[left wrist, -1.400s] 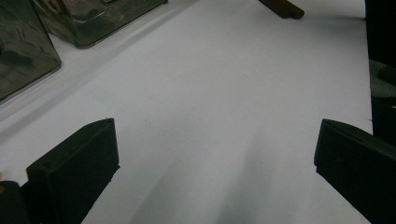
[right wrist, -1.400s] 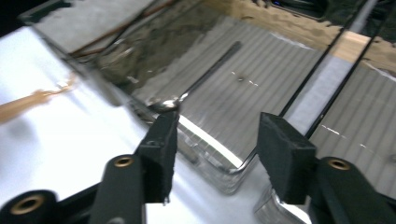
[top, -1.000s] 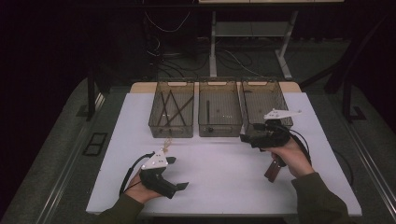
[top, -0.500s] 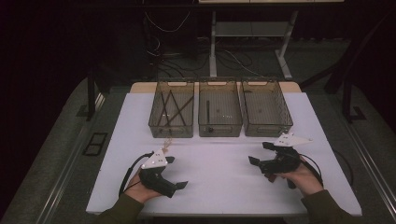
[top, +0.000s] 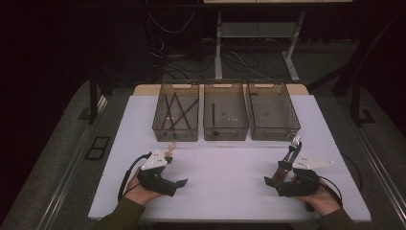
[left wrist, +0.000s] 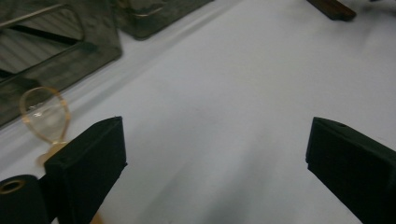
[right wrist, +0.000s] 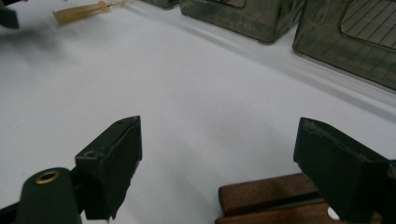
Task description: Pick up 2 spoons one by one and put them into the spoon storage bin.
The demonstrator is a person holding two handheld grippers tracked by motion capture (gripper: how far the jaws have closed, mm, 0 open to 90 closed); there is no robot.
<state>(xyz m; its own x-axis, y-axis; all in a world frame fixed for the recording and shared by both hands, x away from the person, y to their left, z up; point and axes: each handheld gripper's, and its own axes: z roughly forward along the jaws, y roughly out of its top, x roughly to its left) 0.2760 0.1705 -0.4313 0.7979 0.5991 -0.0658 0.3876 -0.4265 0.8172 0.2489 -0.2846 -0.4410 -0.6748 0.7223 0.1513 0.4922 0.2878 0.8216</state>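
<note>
Here, left gripper [top: 183, 182] jaws released, just narrowing, amber spoon [left wrist: 45, 116] outside them, right gripper [top: 268, 181] jaws released over wooden-handled utensil [right wrist: 275, 199].

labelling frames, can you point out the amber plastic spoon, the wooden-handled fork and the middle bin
amber plastic spoon [left wrist: 44, 114], left gripper view, on its bowl
wooden-handled fork [top: 290, 155], high view, on its shaft
middle bin [top: 225, 135], high view, on its near wall
</note>
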